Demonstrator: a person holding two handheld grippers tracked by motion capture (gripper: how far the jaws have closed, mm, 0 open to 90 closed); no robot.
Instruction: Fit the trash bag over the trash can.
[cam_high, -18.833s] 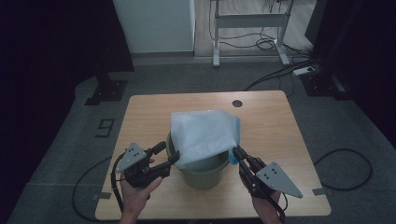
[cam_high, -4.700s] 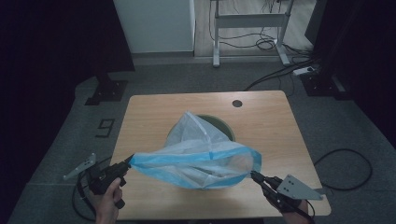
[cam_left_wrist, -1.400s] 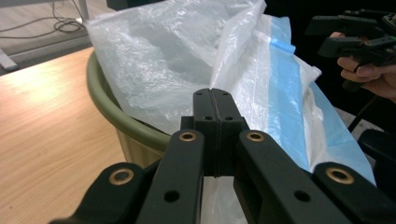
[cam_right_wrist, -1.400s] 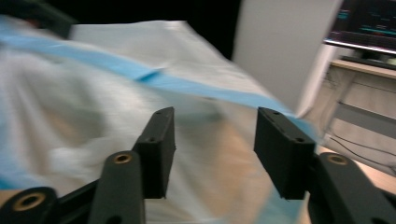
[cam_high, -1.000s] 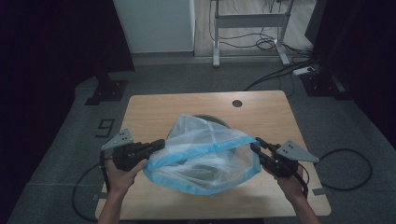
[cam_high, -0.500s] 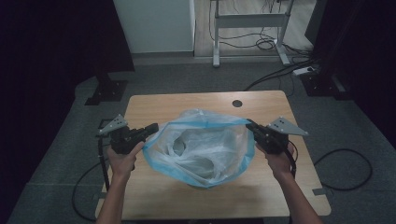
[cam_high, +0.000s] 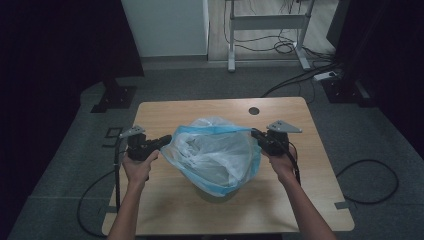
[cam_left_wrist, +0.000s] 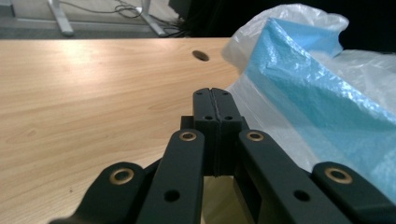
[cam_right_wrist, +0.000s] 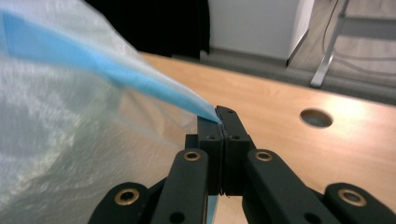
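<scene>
Thin translucent white plastic bag with blue rim (cam_high: 215, 155) is light, floppy, slippery, tears easily. Left gripper (cam_high: 167, 140) and right gripper (cam_high: 255, 134) pinch opposite rim edges, the best hold; it sags over the wooden surface (cam_high: 165, 210)

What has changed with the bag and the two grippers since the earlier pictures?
The bag came off the bin, was stretched wide, then carried toward the table's far side. The left gripper and right gripper moved with it. Both stay shut on its blue rim.

Wooden table (cam_high: 165, 210), white cabinet (cam_high: 165, 27)
</scene>
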